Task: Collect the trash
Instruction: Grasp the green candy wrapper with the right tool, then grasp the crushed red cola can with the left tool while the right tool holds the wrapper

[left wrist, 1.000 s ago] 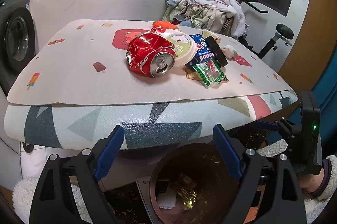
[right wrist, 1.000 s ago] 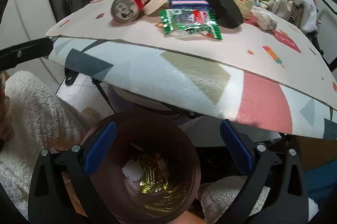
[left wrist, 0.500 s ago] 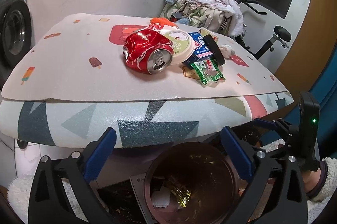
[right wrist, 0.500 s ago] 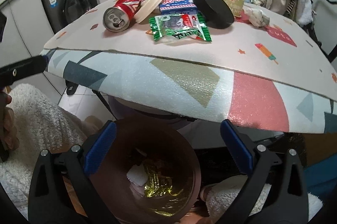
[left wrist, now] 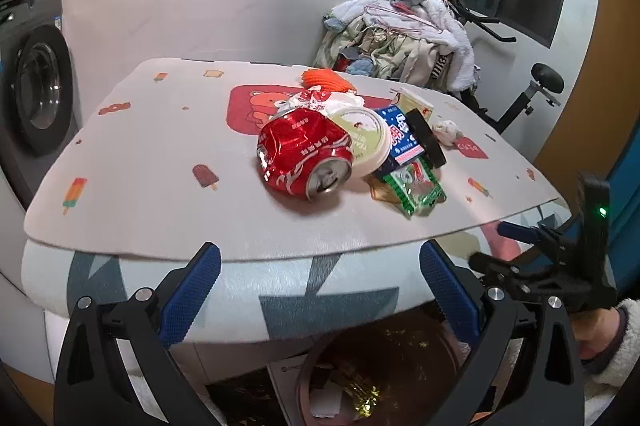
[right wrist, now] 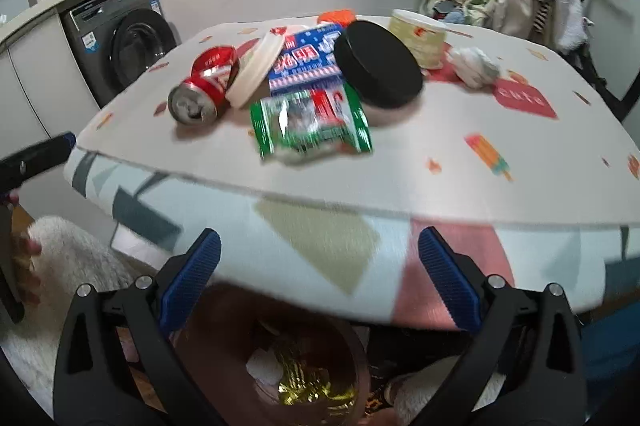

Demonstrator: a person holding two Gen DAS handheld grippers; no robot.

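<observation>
- Two grippers now lifted from over the round brown trash bin (left wrist: 384,366) toward the table edge, against a second ago when both hung lower and the bin mouth filled the space between the fingers
- Left gripper (left wrist: 320,290) spread to its widest, jaws having just finished opening within the last second, nothing between the blue pads (left wrist: 192,290)
- Right gripper (right wrist: 320,278) likewise wide open and empty, blue pads (right wrist: 444,278) well apart, no change in spread across the three moments
- Inside the bin: a crumpled gold foil wrapper (right wrist: 308,386) and a white scrap (right wrist: 264,366), lying at the bottom, so probably a drop just completed
- Still on the patterned table mat (left wrist: 160,162), clustered mid-table and unmoved: a crushed red soda can (left wrist: 304,154) on its side, a cream round lid (left wrist: 366,138) leaning against it, a blue-and-white printed packet (left wrist: 402,138), a black round lid (right wrist: 378,64), a green snack wrapper (right wrist: 312,124) nearest the front edge, a pale round tub (right wrist: 418,34), a balled white tissue (right wrist: 474,64) and an orange ribbed item (left wrist: 324,80) behind
- Judged stage: return trip for the next piece, with most of the pile left
- Likely next targets: can for the left side, green wrapper for the right, both close to the near edge
- Slight blur in the right view, fitting a hand in motion
</observation>
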